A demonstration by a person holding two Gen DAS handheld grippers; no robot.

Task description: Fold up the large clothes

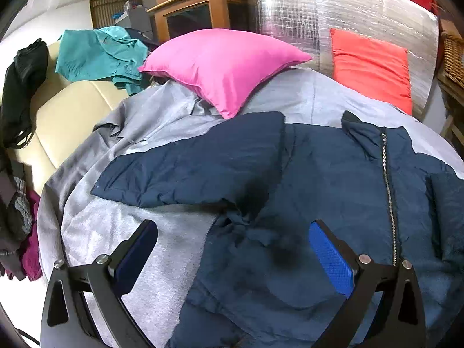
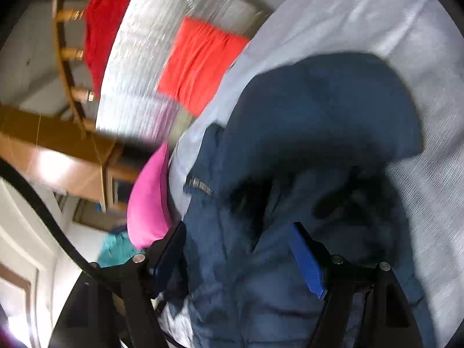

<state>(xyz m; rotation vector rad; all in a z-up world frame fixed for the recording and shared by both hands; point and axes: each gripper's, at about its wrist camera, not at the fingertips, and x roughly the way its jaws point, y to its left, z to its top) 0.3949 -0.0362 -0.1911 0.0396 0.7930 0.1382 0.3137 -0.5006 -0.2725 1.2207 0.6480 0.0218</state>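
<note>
Broadly, a grey sheet (image 1: pixel 162 232) covers the rounded bed surface, and on it lies the task's garment, a navy padded jacket (image 1: pixel 290 174), spread front-up with one sleeve (image 1: pixel 179 174) stretched out to the left of the left wrist view and its silver zipper (image 1: pixel 387 185) running down the closed front. In the blurred right wrist view the same jacket (image 2: pixel 319 110) fills the middle, bunched and partly folded over itself, with a short run of zipper teeth (image 2: pixel 200 187) showing near its collar. No brand, label or writing can be read on the jacket or anywhere else in either view.

Behind the bed stands a silver quilted panel (image 1: pixel 333 23); a pink pillow (image 1: pixel 223 63) rests on the sheet just above the jacket's sleeve, and an orange-red cushion (image 1: pixel 374 66) leans on the panel. A teal garment (image 1: pixel 98 55) lies over a cream chair (image 1: pixel 72 110) at the left, with a black garment (image 1: pixel 23 87) beside it.

The left gripper (image 1: pixel 232 249) hangs over the jacket's lower edge, jaws spread wide with nothing clamped between them. The right gripper (image 2: pixel 237 249) likewise stands apart over the jacket, its blue pads (image 2: pixel 307 264) clear of the cloth as far as the blur allows.
</note>
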